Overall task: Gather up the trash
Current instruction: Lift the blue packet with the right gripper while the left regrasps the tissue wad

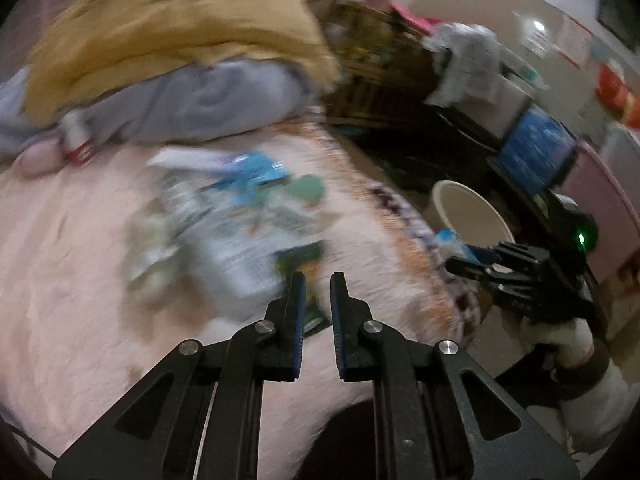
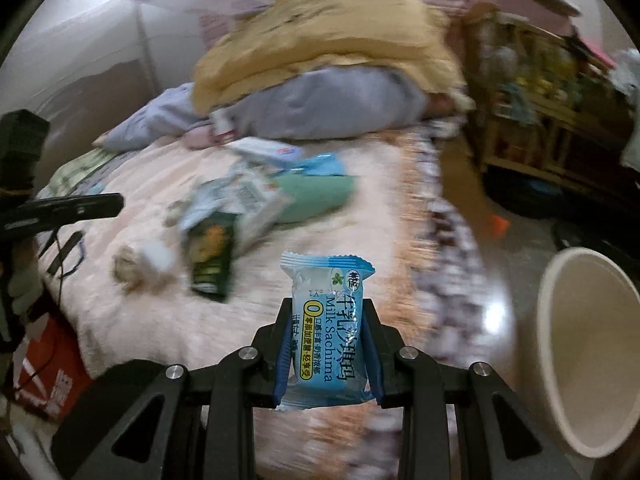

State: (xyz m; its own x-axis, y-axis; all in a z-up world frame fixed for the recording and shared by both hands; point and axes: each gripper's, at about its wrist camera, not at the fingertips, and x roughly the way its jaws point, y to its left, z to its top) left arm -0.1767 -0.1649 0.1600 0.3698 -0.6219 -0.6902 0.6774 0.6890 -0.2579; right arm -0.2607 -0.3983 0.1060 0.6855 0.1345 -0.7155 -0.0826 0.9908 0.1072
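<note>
Your right gripper [image 2: 326,340] is clamped on a blue Milk Sachima wrapper [image 2: 324,332], held upright over the edge of the bed [image 2: 360,240]. A cream bin [image 2: 592,360] stands on the floor just to its right. Your left gripper [image 1: 318,300] is closed with nothing between its fingers, above the pink bedcover, near a blurred heap of wrappers [image 1: 240,216].
</note>
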